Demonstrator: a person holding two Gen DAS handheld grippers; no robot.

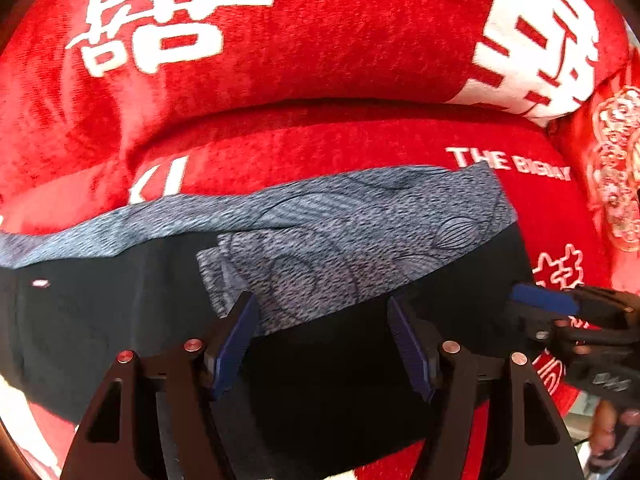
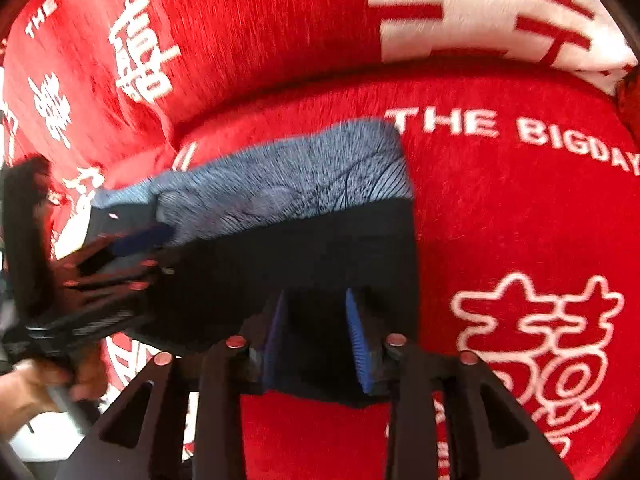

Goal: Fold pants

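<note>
A: Pants [image 1: 320,264] lie partly folded on the red sofa seat [image 1: 360,140]. Your left hand-held gripper [image 1: 320,344] stands apart over the dark band; your right hand-held gripper [image 2: 316,336] straddles its edge, grip unclear.

B: Risk?

A: Slack fabric may slip and undo the fold. No containers visible.

Red plush sofa cover [image 2: 500,220], white printed characters, seat and backrest
</note>
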